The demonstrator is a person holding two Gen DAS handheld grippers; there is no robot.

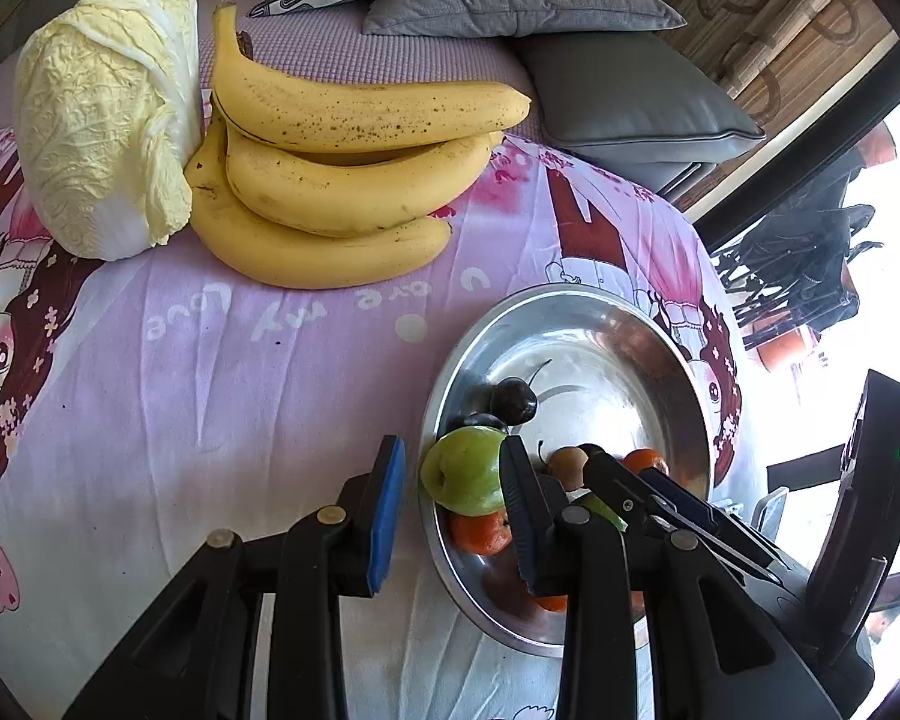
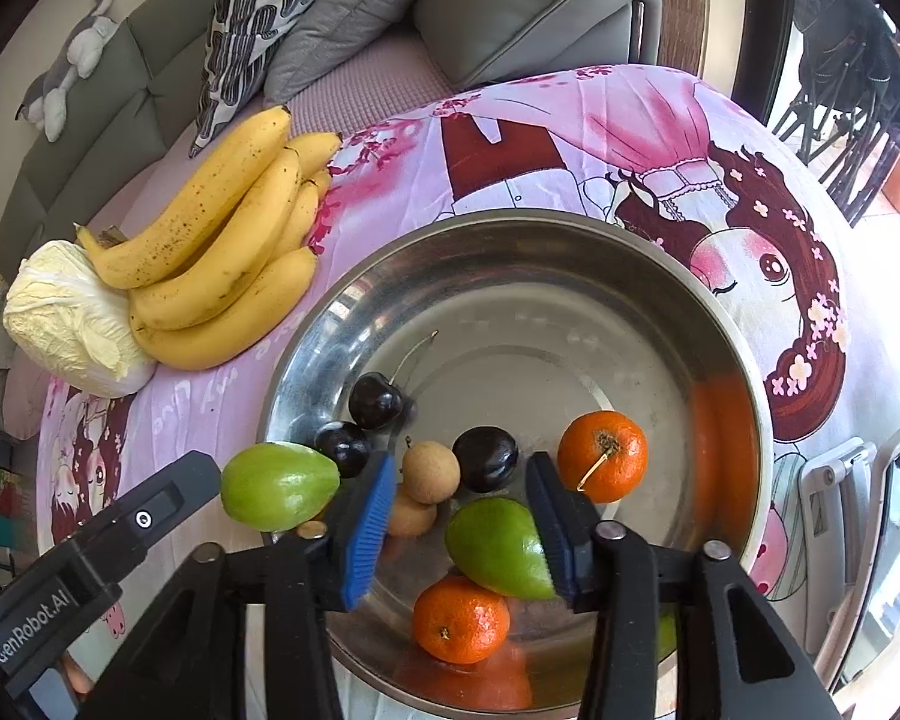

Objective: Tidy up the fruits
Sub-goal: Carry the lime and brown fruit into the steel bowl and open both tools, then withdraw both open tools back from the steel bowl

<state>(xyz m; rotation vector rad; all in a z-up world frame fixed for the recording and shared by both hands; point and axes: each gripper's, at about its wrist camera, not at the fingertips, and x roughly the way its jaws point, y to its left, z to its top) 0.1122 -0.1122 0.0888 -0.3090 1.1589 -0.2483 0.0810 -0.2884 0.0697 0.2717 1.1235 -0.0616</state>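
A steel bowl on the pink cloth holds dark plums, two brown longans, two oranges and a green fruit. My left gripper is open around another green fruit at the bowl's left rim; that fruit also shows in the right wrist view. I cannot tell whether the fruit rests on the rim. My right gripper is open over the bowl, its fingers either side of the longans and the green fruit. A bunch of bananas lies on the cloth.
A napa cabbage lies left of the bananas. Grey and patterned cushions sit on a sofa behind the table. The steel bowl is near the table's right edge, with a window and chairs beyond.
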